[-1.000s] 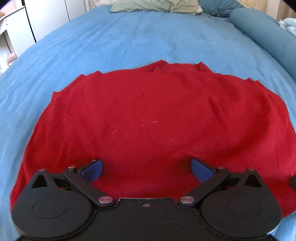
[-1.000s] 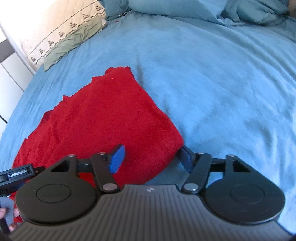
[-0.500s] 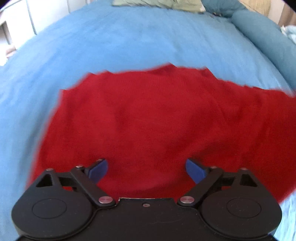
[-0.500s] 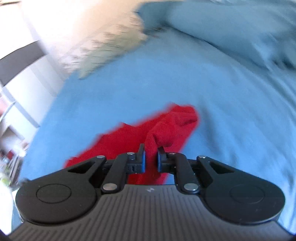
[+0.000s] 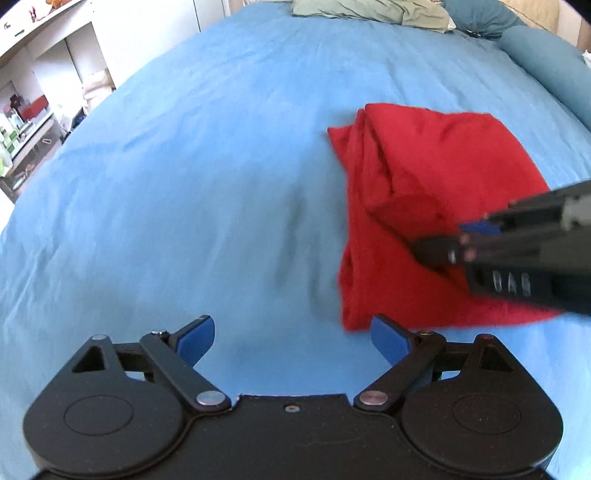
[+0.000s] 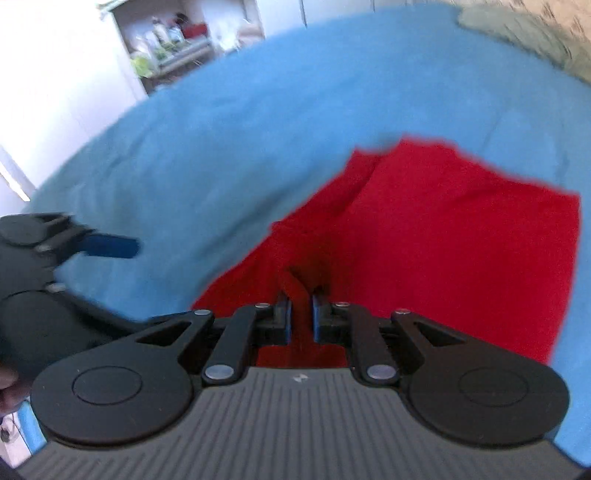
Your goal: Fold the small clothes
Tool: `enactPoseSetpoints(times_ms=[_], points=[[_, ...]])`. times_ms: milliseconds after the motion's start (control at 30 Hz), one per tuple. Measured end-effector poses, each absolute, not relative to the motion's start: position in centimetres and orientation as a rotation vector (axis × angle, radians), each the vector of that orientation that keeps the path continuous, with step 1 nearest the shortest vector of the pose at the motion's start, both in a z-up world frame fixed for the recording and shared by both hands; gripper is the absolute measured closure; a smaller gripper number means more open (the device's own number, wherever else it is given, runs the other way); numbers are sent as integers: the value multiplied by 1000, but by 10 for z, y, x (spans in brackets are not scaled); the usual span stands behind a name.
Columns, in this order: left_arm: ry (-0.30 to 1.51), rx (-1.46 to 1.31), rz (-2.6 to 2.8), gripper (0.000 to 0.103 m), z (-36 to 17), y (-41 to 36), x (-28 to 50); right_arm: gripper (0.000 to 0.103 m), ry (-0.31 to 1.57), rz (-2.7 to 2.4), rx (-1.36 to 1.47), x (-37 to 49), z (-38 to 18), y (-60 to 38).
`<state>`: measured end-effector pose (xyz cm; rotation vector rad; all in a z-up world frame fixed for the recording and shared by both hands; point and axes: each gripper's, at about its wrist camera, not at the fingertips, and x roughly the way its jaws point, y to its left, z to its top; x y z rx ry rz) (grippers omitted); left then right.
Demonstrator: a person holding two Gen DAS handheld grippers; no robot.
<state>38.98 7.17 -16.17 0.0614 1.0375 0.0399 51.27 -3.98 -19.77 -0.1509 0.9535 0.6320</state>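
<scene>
Jaws of the left gripper (image 5: pixel 291 338) stand wide apart over bare blue bedsheet (image 5: pixel 192 177), holding nothing; its right blue pad (image 5: pixel 388 338) sits just beside the near left corner of the red sweater (image 5: pixel 436 177). Further right, the sweater lies folded on the bed, several layers showing along its left edge, well in from the bed's far edge where a green pillow (image 5: pixel 369 9) lies. At the right, the right gripper (image 6: pixel 300 317) has its jaws drawn nearly together, clamped on a raised pinch of the sweater's red fabric (image 6: pixel 295 284). From the left wrist view this gripper reaches in from the right over the garment, blurred. White shelving (image 5: pixel 33 110) stands beyond the bed's left edge.
</scene>
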Motion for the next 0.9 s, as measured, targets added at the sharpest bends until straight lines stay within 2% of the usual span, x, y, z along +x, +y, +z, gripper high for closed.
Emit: enactPoseSetpoints(times_ms=[67,100,133,267,333,500,567,667,700,733,900], points=[[1034,58,16,9,-162,73,386,62,937,619,-111,511,-192,-42],[1028,57,2,9,-159,73,383,41,922,625,-96,510,-186,-46],[1017,57,-17,9,-157,73,382,29,890,629,-83,507,-178,-53],[961,53,-72,9,-140,69,378,17,780,564,-49,491,-140,-87],[930,37,-100,9,-131,66,377,6,741,458,-44,474,-131,-117],[878,42,-154,12,-121,49,394,3,844,260,-53,437,-162,-164],[863,56,-176,18,-121,41,406,3,893,215,-68,424,-180,-170],[867,60,-195,34,-123,34,421,5,916,164,-37,414,-197,-179],[877,61,-198,48,-127,32,428,5,920,148,1,413,-201,-180],[890,62,-200,54,-129,31,433,6,921,130,43,414,-205,-179],[934,81,-215,55,-137,30,442,6,891,79,143,421,-207,-166]])
